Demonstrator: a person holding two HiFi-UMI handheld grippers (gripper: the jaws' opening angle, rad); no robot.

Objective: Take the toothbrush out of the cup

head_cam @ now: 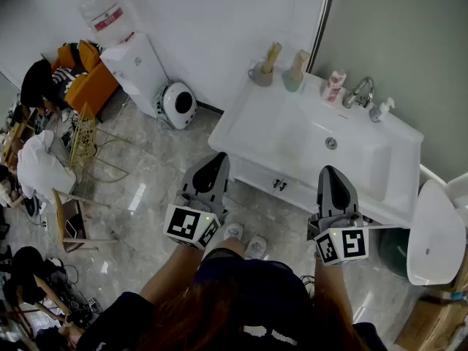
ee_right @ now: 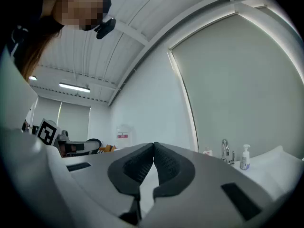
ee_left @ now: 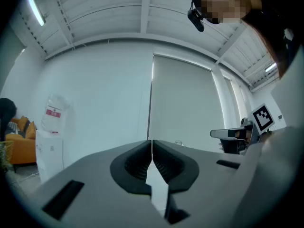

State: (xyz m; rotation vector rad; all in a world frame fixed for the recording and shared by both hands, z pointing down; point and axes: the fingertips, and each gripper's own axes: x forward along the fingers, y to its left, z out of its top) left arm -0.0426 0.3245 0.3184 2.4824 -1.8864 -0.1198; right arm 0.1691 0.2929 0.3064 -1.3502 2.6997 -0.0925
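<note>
Two cups stand at the back left corner of the white sink: a grey cup and a green cup. A tan toothbrush stands upright in the grey one, and a second brush stands in the green one. My left gripper is shut and empty, held level in front of the sink's left front corner, well short of the cups. My right gripper is also shut and empty, over the sink's front edge. In the left gripper view and the right gripper view the jaws meet with nothing between them.
A faucet and a pump bottle stand at the back of the sink. A water dispenser and a round white appliance are on the floor to the left. A toilet is at the right. Clutter and an orange seat fill the far left.
</note>
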